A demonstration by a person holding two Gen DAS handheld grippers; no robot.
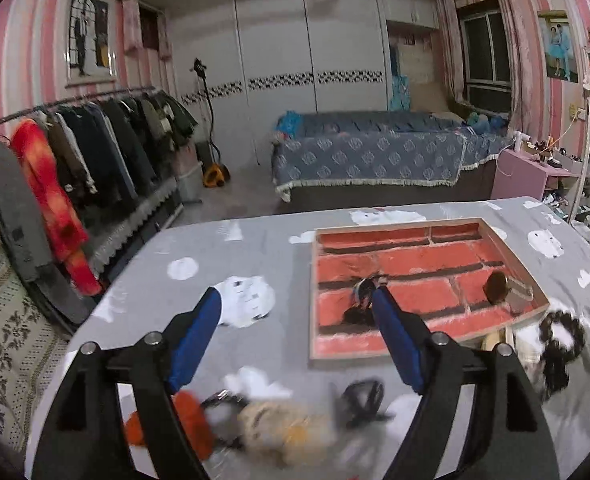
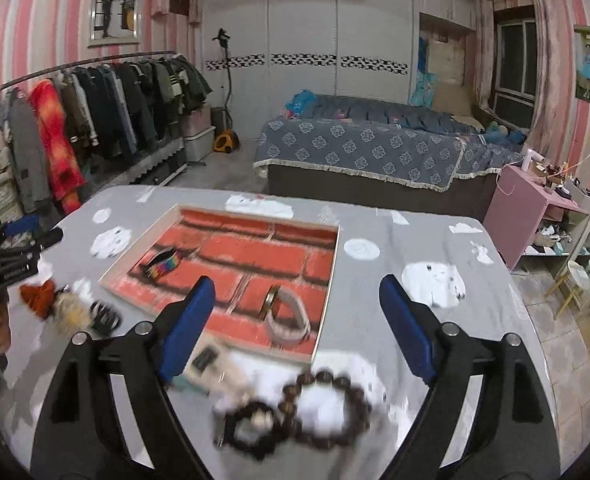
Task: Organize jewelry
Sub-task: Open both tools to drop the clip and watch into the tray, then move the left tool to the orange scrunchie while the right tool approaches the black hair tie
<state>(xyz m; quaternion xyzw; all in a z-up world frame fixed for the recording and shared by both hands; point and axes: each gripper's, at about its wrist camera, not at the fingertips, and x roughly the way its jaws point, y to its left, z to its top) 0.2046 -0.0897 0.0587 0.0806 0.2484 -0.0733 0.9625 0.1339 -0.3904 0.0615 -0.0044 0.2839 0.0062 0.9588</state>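
While both jaws stand apart, empty: wooden bead bracelet (image 2: 327, 408) on table (image 2: 495, 280) below right gripper (image 2: 295, 300), nearer than left gripper (image 1: 299, 312); tray (image 2: 327, 280) beyond holds 2 bangles.

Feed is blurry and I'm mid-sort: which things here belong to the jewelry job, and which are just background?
Job:
tray
white bangle and rainbow band, both in tray
bead bracelets on table
hair clips and scrunchies on table
left gripper, right gripper, both open and holding nothing

Background:
bed
clothes rack
garment steamer
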